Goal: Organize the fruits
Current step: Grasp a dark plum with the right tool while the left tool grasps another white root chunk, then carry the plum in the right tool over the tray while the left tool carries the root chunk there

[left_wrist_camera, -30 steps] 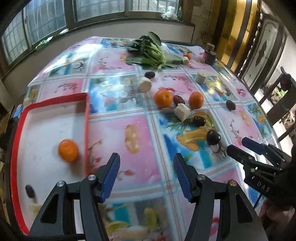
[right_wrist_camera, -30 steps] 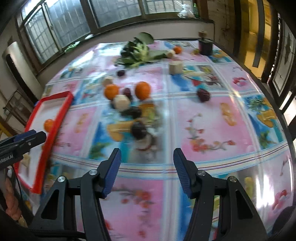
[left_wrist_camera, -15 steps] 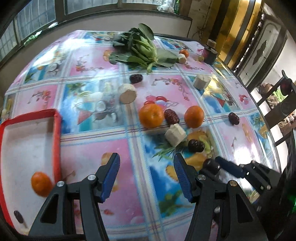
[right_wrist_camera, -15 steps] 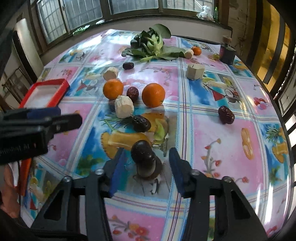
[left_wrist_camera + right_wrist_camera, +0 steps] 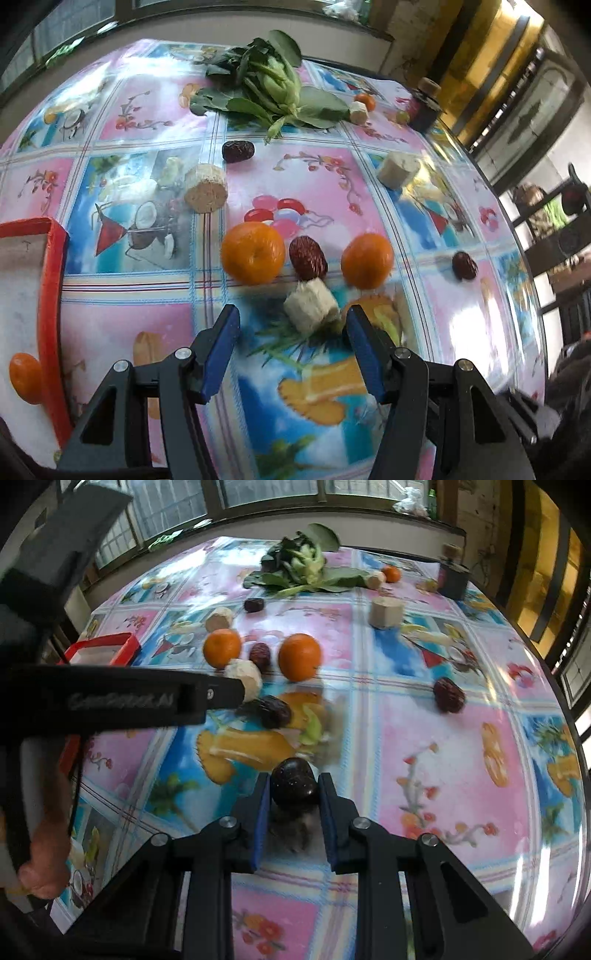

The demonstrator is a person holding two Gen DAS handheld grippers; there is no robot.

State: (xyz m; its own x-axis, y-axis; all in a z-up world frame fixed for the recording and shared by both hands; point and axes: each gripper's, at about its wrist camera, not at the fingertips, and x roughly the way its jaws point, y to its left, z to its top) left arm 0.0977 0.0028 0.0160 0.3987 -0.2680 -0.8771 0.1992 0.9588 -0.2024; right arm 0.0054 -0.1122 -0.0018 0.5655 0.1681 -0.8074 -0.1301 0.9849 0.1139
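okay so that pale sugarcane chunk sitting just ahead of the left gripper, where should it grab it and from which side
Grip the sugarcane chunk across its ribbed side walls, coming down from above and the near side, where the open left gripper already faces it. The red date and two oranges crowd its far side, so approach there looks cramped.

A home, likely a dining room. A table [image 5: 424, 738] wears a glossy oilcloth printed with fruit and flowers, and oranges [image 5: 253, 252], dates [image 5: 308, 257] and greens [image 5: 269, 88] lie loose across it. Beyond its far edge runs a deep sill under barred windows [image 5: 177, 498]; off the right edge stand gold-panelled doors [image 5: 476, 62].
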